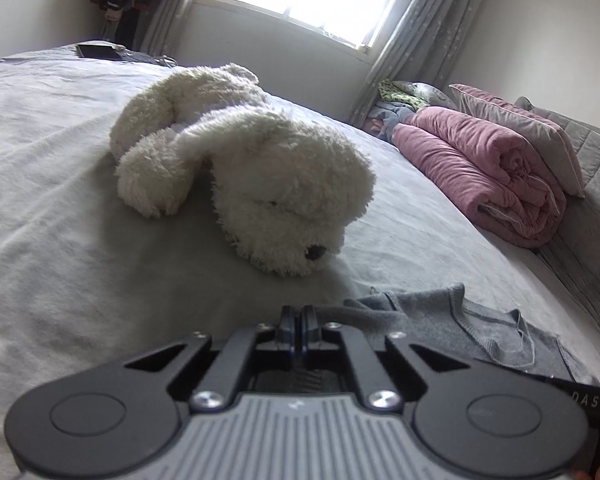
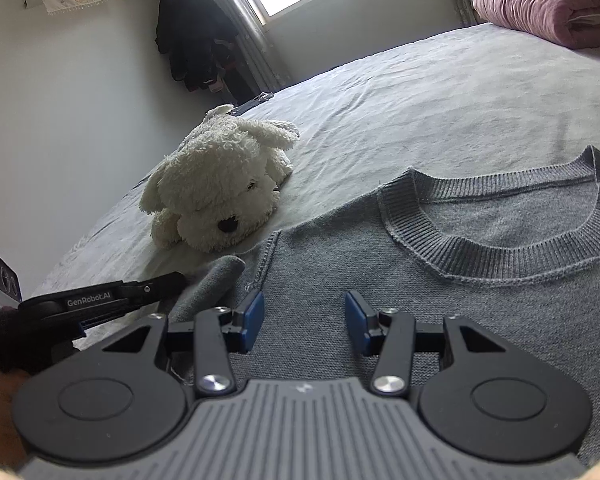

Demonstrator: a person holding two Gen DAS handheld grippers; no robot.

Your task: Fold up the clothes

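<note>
A grey knit sweater (image 2: 420, 300) lies flat on the bed, its ribbed round collar (image 2: 500, 256) toward the far right. My right gripper (image 2: 304, 320) hovers open just over the chest area, blue pads (image 2: 254, 320) apart with nothing between them. My left gripper (image 1: 303, 316) is shut, and grey fabric (image 1: 440, 320) stretches from its tips to the right. From the right wrist view the left gripper (image 2: 176, 280) pinches a bunched fold of the sleeve (image 2: 220, 276) at the sweater's left shoulder edge.
A white plush dog (image 1: 252, 168) (image 2: 220, 184) lies on the grey bedsheet (image 1: 60, 200) just beyond the sweater's left side. A rolled pink quilt (image 1: 480, 168) and pillows sit at the bed's far right. A phone (image 1: 98, 51) rests at the far corner.
</note>
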